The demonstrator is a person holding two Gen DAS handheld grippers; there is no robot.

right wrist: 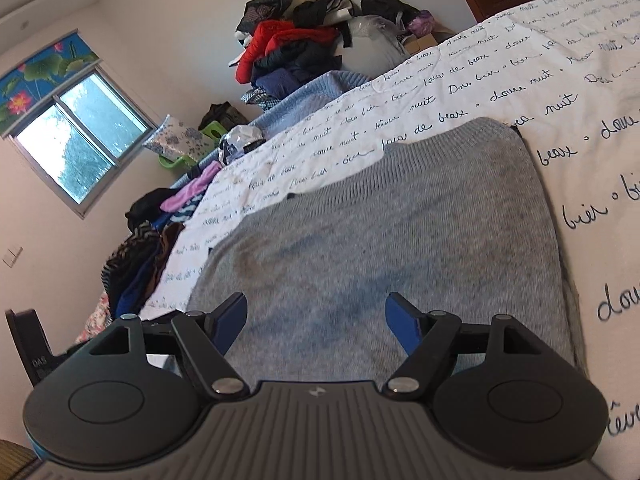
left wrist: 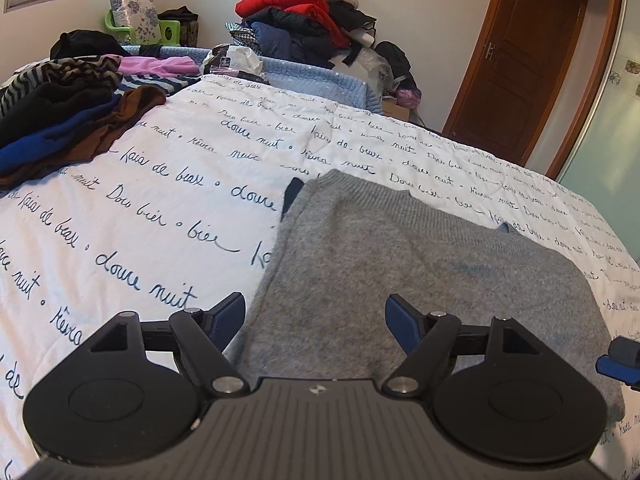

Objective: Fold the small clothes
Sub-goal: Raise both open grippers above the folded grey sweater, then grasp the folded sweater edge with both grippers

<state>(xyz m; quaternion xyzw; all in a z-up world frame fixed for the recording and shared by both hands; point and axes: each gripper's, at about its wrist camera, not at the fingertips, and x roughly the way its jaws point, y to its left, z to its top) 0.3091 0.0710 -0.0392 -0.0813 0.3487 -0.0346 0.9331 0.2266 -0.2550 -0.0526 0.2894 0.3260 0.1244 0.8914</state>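
Observation:
A grey knitted sweater (left wrist: 400, 264) lies flat and folded on the white bedspread with handwritten script (left wrist: 160, 184). A dark blue part peeks out at its far left corner. My left gripper (left wrist: 315, 316) hovers open over the sweater's near left edge, nothing between its blue pads. In the right wrist view the same sweater (right wrist: 400, 232) fills the middle, and my right gripper (right wrist: 315, 316) stands open above its near part, holding nothing. A blue tip of the right gripper (left wrist: 616, 360) shows at the right edge of the left wrist view.
A heap of dark, blue and brown clothes (left wrist: 60, 120) sits at the bed's left. A tall pile with a red jacket (left wrist: 304, 12) rises beyond the bed's far end. A wooden door (left wrist: 520, 60) is at the right, a window (right wrist: 76, 136) on the far wall.

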